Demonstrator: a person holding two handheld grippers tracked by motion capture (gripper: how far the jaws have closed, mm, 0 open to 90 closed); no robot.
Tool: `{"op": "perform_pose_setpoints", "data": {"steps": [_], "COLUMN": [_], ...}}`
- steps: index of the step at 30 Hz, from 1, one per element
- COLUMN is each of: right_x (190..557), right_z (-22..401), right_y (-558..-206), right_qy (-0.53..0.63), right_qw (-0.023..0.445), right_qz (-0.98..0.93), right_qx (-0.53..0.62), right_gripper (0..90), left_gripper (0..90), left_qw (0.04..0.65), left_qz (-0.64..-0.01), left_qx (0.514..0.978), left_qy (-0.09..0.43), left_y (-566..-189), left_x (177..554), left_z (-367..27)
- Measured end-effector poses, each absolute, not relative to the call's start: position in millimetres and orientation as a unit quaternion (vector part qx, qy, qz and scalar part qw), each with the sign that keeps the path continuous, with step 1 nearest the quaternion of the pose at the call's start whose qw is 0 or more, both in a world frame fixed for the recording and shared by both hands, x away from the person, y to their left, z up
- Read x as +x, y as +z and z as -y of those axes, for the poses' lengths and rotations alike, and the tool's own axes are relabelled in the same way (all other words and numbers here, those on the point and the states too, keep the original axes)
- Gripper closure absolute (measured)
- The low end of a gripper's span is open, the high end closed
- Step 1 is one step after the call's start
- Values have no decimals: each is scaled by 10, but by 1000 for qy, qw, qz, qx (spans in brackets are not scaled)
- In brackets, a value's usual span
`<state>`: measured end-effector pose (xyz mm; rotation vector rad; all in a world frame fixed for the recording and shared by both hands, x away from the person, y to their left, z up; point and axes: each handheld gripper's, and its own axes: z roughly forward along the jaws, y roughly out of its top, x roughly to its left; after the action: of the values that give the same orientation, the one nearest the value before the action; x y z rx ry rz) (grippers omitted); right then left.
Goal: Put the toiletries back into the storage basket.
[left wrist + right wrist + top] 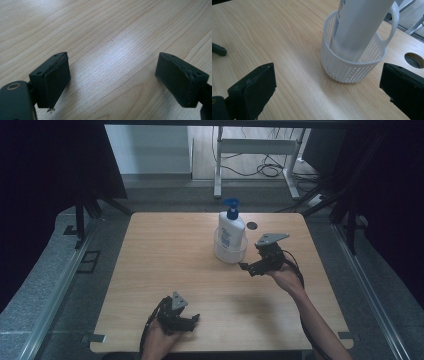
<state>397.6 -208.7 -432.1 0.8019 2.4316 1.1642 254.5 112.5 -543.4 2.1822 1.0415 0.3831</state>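
Observation:
A white pump bottle with a blue pump head stands upright inside a small white slotted basket at the table's back middle. The right gripper view has the same bottle in the basket just ahead of the jaws. My right gripper is open, a little right of the basket and not touching it; its jaws hold nothing. My left gripper rests near the front edge, open over bare wood, with nothing between its jaws.
The wooden table has a round cable hole behind the basket. A white desk frame and loose cables stand on the floor beyond the table. Dark curtains hang at both sides.

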Motion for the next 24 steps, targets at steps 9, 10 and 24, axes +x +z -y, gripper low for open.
{"op": "perform_pose_setpoints", "data": {"steps": [9, 10, 24], "right_x": [3846, 3834, 3655], "right_z": [2150, 2160, 2269], "right_y": [-4389, -4396, -4502], "right_qy": [406, 406, 407], "right_qw": [161, 161, 155], "right_qz": [-853, -853, -851], "right_qx": [285, 286, 292], "right_gripper": [21, 24, 34], "left_gripper": [119, 119, 119], "left_qw": [340, 340, 340], "left_qz": [-400, -400, -400], "left_qx": [838, 838, 838], "left_qy": [147, 147, 147], "left_y": [-5434, -5434, -5434], "left_x": [2544, 2544, 2544], "left_z": [-1125, -1125, -1125]}}
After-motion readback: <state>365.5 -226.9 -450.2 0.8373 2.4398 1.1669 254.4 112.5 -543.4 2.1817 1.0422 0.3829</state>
